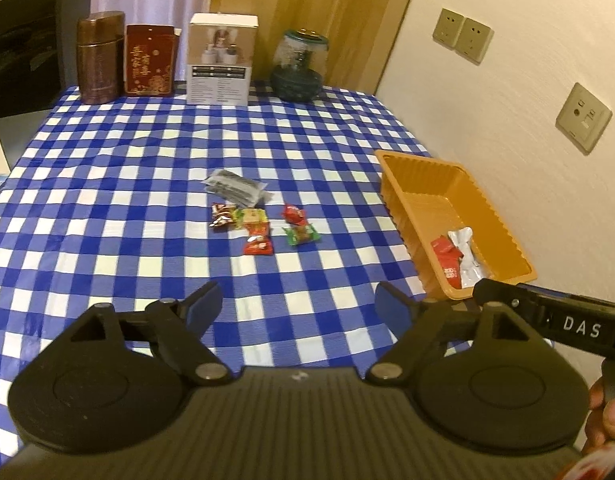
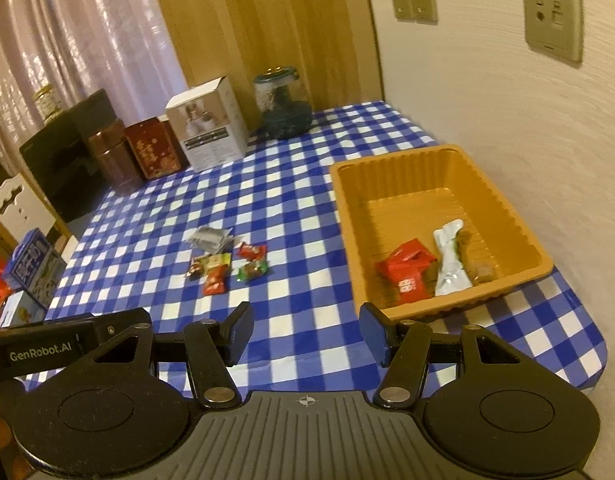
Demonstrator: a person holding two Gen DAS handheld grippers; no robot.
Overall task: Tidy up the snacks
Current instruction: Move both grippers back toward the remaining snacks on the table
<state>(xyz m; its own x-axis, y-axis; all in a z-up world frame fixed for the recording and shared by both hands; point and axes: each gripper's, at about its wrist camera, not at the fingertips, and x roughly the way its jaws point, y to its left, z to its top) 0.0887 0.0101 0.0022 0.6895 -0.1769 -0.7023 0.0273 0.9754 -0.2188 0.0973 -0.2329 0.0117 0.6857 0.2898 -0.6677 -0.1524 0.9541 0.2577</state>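
Checkered tablecloth (image 1: 147,168) holds bright crinkly snack packets (image 1: 259,224) beside orange tray (image 1: 503,220).

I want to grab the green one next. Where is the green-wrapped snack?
The green-wrapped snack lies mid-table on the checked cloth, just below a red candy, on the loose pile's right edge, nearest the orange tray.

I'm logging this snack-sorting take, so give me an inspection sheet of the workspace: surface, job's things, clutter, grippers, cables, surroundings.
Surface: table under a blue-and-white checked cloth.
Job's things: orange tray at the right edge holds a red packet and a silver packet; about six loose snacks lie mid-table.
Clutter: brown tin, red tin, white box and glass jar in a row at the far edge.
Grippers: left gripper and right gripper open, both empty, above the near edge.
Cables: nothing seen.
Surroundings: wall sockets, curtain, wooden panel.
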